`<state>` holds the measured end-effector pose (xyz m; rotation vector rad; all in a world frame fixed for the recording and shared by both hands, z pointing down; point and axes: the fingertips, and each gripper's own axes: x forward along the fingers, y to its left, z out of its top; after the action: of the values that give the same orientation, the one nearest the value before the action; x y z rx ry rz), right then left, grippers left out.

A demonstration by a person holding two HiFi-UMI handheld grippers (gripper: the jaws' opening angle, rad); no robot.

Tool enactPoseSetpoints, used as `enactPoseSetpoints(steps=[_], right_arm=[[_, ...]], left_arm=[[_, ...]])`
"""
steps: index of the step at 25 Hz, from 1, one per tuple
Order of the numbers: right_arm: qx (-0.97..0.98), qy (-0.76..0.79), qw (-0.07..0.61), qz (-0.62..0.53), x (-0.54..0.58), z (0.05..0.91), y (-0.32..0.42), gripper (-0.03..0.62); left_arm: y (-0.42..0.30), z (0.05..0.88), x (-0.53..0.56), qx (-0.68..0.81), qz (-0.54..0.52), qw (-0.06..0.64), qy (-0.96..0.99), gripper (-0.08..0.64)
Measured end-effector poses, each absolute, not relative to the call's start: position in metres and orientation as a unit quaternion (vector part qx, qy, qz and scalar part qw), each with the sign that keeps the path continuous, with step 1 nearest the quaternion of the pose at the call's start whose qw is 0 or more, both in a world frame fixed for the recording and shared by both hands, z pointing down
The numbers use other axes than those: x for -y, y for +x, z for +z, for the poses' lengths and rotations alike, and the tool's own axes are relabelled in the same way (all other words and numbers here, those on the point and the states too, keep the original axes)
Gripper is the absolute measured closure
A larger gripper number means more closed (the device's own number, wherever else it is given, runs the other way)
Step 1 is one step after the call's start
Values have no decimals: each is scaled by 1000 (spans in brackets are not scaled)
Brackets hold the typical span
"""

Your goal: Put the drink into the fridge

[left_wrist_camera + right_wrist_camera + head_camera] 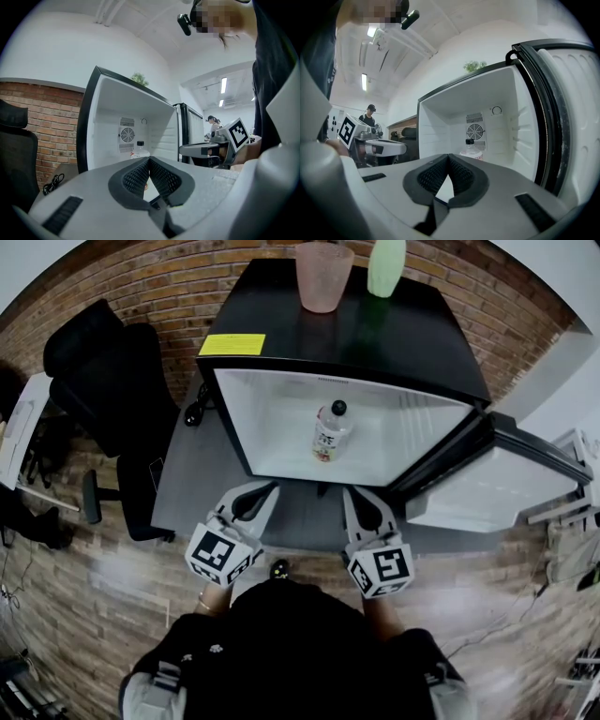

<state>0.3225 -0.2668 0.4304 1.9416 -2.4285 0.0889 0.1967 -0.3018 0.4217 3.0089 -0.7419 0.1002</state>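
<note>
Head view: we see the drink (331,430), a small clear bottle with a black cap and a white-and-red label. It stands upright on the white floor inside the open fridge (412,343), near the middle and apart from the walls. The fridge is black outside, and its door (487,488) is swung out to the right. The left gripper (270,487) and right gripper (350,492) sit side by side just in front of the opening, both clear of the drink. A pink cup (324,276) and a green bottle (386,266) stand on the fridge top, with a yellow sticker (232,344) at its front left corner. The fridge rests on a dark grey surface (187,474) over a wood-plank floor (94,587). There is a brick wall (141,287) behind and a black office chair (103,381) to the left. Left gripper view: the fingers are pressed together at the tips with nothing between them, and the drink's cap peeks over them below a round fan vent (127,135) on the back wall. Right gripper view: the fingers are likewise pressed together and empty. The drink stands beyond them, and a person (370,115) is far off at the left.
</note>
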Motion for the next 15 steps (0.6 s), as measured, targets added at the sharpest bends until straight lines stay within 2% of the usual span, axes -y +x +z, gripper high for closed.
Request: enactPoseSetpoints(steps=[15], right_arm=[[783, 621, 18, 34, 267, 434, 314, 594]], left_arm=[[187, 424, 302, 244, 34, 22, 969, 557]])
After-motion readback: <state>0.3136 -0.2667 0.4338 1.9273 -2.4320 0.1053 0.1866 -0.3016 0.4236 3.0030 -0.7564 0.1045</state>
